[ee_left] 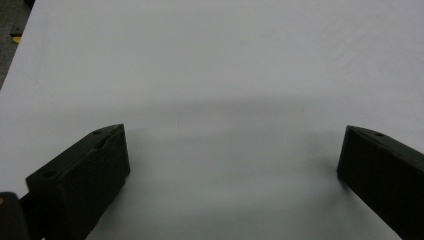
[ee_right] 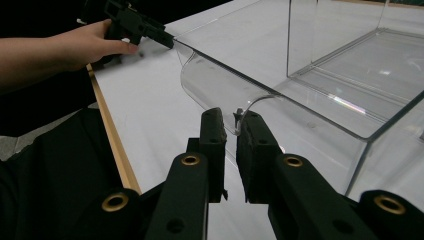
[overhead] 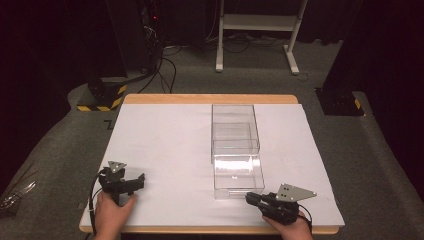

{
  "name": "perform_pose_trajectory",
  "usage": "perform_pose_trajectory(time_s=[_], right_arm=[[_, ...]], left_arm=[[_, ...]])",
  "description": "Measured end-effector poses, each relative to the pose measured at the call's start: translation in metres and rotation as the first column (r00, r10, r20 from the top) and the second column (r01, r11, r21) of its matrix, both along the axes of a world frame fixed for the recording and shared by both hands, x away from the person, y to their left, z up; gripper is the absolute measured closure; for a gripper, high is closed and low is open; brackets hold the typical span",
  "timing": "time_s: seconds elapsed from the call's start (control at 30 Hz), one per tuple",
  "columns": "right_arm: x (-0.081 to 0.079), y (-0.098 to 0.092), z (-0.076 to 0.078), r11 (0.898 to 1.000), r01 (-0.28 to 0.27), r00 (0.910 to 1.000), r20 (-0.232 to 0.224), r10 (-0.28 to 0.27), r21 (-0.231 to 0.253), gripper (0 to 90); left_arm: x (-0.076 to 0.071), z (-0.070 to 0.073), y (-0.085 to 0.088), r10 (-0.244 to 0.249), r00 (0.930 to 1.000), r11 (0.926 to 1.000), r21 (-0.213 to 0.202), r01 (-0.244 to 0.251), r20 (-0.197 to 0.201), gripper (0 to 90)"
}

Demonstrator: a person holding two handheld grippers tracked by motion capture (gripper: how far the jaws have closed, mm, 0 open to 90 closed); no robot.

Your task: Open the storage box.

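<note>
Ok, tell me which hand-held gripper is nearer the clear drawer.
Right. The right hand-held gripper sits just at the clear drawer front; the left hand-held gripper is well off to its left.

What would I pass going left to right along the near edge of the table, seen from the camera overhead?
Left hand → left gripper, jaws apart → pulled-out clear drawer of the clear plastic box → right gripper, jaws nearly together → right hand.
</note>
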State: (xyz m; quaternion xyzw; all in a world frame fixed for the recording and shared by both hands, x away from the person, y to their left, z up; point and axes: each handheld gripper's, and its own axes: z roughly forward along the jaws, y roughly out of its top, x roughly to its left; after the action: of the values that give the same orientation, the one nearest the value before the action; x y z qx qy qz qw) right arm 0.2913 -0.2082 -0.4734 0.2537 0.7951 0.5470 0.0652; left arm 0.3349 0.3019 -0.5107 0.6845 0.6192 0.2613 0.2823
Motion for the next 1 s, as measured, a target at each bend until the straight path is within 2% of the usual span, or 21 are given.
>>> perform_pose_trajectory(time_s=[0.17,0.3,0.57,0.8,0.83,0.87,1.0], right_arm=[[-0.001,0.000,0.000,1.000,-0.003,1.0000,0.000,0.003,0.001,82.0],[-0.002,-0.003,0.004,1.000,0.017,0.9998,0.009,-0.017,0.007,74.6],[-0.004,-0.019,0.015,0.997,0.062,0.9970,0.043,-0.063,0.034,73.9],[-0.001,-0.029,0.025,0.993,0.105,0.9910,0.077,-0.109,0.061,72.8],[0.001,-0.034,0.028,0.989,0.113,0.9893,0.082,-0.121,0.091,72.7],[0.002,-0.036,0.029,0.988,0.120,0.9884,0.081,-0.128,0.097,72.6],[0.006,-0.042,0.034,0.983,0.158,0.9814,0.095,-0.167,0.098,72.0]], left_arm=[[0.000,0.000,0.000,-0.001,1.0000,1.0000,0.000,0.001,-0.001,0.5],[0.000,0.000,0.000,-0.001,1.0000,1.0000,-0.001,0.001,-0.001,0.5],[0.000,0.000,0.000,-0.001,1.0000,1.0000,0.000,0.001,-0.001,0.5],[0.000,0.000,0.000,-0.001,1.0000,1.0000,-0.001,0.001,-0.001,0.4],[0.000,0.000,0.000,-0.001,1.0000,1.0000,0.000,0.001,-0.001,0.5],[0.000,0.000,0.000,-0.001,1.0000,1.0000,0.000,0.001,-0.001,0.5],[0.000,0.000,0.000,-0.001,1.0000,1.0000,-0.001,0.001,-0.001,0.4]])
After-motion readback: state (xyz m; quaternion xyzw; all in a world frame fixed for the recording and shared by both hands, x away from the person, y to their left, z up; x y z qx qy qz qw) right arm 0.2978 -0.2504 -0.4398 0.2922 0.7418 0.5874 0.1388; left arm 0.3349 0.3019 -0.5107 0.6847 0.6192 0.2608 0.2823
